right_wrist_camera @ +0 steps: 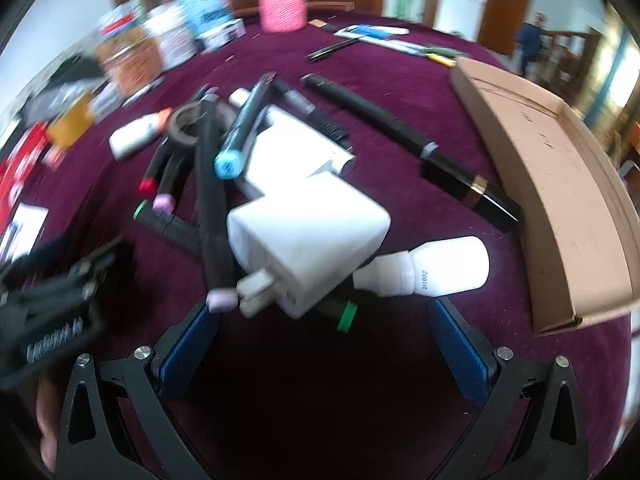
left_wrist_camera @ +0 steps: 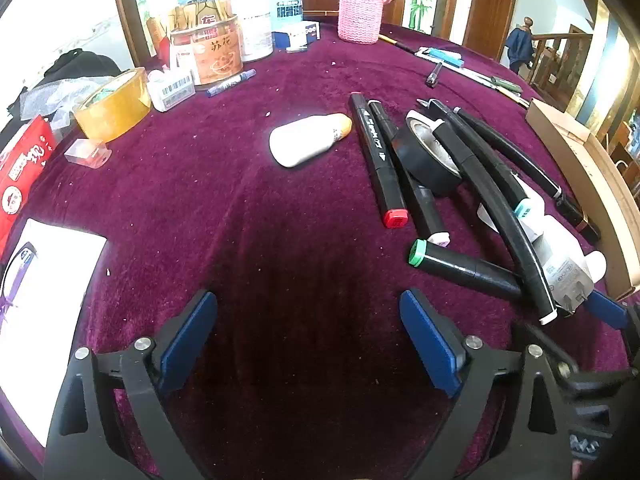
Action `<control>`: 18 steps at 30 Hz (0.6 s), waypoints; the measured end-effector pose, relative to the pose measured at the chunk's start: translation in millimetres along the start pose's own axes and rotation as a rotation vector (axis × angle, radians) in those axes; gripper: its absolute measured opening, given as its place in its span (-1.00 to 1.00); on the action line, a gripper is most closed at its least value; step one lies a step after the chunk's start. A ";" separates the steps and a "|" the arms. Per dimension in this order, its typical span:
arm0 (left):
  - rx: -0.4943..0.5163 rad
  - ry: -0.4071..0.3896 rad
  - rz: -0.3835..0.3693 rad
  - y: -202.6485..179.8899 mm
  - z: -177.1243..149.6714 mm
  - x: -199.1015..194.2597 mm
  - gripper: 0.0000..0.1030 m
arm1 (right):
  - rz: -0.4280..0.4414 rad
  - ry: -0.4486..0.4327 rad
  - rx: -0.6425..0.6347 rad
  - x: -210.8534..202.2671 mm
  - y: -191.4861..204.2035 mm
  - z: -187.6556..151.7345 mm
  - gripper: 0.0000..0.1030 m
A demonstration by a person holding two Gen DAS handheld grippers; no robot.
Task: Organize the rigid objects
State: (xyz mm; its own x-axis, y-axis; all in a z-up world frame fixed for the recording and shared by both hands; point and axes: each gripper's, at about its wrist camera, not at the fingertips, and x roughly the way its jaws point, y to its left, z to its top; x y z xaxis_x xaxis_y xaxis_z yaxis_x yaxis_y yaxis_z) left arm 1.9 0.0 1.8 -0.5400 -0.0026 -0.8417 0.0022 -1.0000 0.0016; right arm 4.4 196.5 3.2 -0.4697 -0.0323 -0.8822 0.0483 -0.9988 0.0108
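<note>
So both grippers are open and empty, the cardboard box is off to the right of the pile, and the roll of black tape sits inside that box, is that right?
Not quite. The roll of black tape is not inside the cardboard box; it lies on the purple cloth among the markers, as the left wrist view shows. The left gripper and right gripper are open and empty.

Bench (left_wrist_camera: 248, 240) under purple velvet cloth, strewn with stationery.
On it lie black markers (left_wrist_camera: 378, 156), a black tape roll (left_wrist_camera: 430, 156), a white bottle (left_wrist_camera: 308, 140), a white adapter (right_wrist_camera: 308, 232), yellow tape (left_wrist_camera: 114, 106), tins (left_wrist_camera: 216, 54) and an open cardboard box (right_wrist_camera: 560, 184).
</note>
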 end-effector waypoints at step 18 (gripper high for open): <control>0.000 0.014 0.000 3.0 2.3 6.3 1.00 | 0.205 -0.167 -0.094 -46.8 -26.1 -40.8 0.96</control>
State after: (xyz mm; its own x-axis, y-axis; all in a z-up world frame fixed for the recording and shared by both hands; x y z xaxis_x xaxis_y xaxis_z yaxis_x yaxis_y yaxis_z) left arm -3.5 -3.0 -2.2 -0.5278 -0.0024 -0.8493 0.0021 -1.0000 0.0015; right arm 61.2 225.6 25.1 -0.5802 -0.2467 -0.7762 0.2352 -0.9632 0.1303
